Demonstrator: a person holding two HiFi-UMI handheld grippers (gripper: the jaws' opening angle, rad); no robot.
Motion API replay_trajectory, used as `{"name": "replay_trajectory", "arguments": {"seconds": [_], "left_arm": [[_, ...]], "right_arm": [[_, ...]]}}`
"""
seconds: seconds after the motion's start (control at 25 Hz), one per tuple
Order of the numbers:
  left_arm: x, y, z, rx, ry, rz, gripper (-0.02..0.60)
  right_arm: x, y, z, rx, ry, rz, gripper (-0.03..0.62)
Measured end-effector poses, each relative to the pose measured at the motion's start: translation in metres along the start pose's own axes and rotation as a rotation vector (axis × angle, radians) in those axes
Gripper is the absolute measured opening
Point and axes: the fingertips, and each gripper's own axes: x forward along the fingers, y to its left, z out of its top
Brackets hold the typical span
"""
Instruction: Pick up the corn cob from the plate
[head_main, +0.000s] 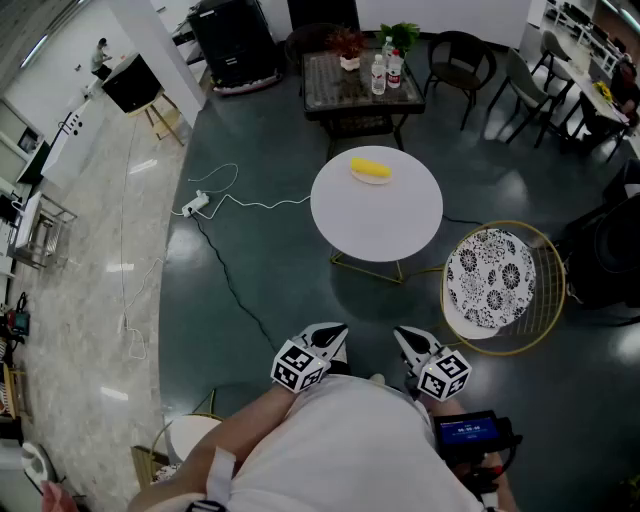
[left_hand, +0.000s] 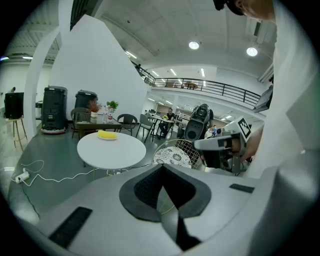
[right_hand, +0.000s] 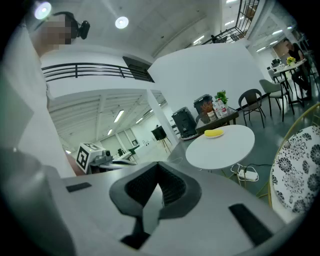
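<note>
Corn cob (head_main: 371, 169) by far table (head_main: 380, 225) edge — floor (head_main: 270, 290) around.

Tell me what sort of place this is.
Probably an open lounge or café area in a large office-type building: a round white table, a dark table with dark chairs around it, and a railed mezzanine overhead.

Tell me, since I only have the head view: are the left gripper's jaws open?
Observer: No. The left gripper view shows the left gripper with its jaws together and nothing between them.
Operator: And the right one?
Observer: The right gripper is shut too, and empty.
Operator: Is it aimed at the target?
Observer: Not quite. In the right gripper view the corn cob sits up and to the right of the jaws, on the white table.
</note>
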Motion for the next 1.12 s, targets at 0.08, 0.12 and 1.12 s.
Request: {"name": "replay_trajectory", "arguments": {"seconds": [0.08,0.12,1.12], "left_arm": [[-0.004,-0.005,-0.004,0.001,0.004,0.009,0.008],[-0.006,-0.007,-0.005,0.001,0.004,0.015,0.008],[-0.020,0.007,-0.014,-0.048,0.009,0.083,0.008]], "right_arm": [[-0.005,0.004,0.003,0.012,-0.023,0.008,0.008],[-0.006,0.006,0.005,0.013,-0.031,0.013,0.008],[0.018,0.005,-0.004,-0.007,0.052,0.040,0.008]]}}
